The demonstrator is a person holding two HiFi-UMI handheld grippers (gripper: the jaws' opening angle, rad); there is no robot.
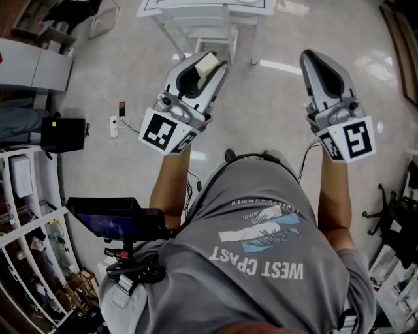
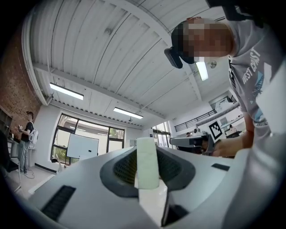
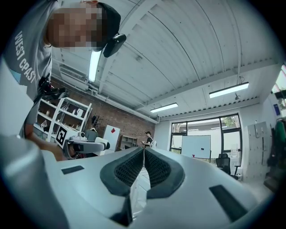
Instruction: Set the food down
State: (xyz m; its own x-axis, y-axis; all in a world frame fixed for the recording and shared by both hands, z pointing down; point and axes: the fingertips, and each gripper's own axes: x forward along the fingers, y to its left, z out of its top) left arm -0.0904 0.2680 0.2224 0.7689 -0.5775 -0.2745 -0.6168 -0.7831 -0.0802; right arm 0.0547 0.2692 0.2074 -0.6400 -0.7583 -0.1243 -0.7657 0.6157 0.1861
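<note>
Floor (image 1: 274, 98): pale, glossy | on it: power strip (image 1: 114, 126) (cord attached), white table (image 1: 196, 9)

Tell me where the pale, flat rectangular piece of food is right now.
The pale piece of food sits clamped between the jaws of the left gripper, at the upper left of the head view, near the white table.

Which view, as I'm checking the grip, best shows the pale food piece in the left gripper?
The left gripper view: the pale food piece sits mid-frame, clamped between the jaws. The head view shows only its end inside the left gripper. The right gripper view does not show it clearly.
</note>
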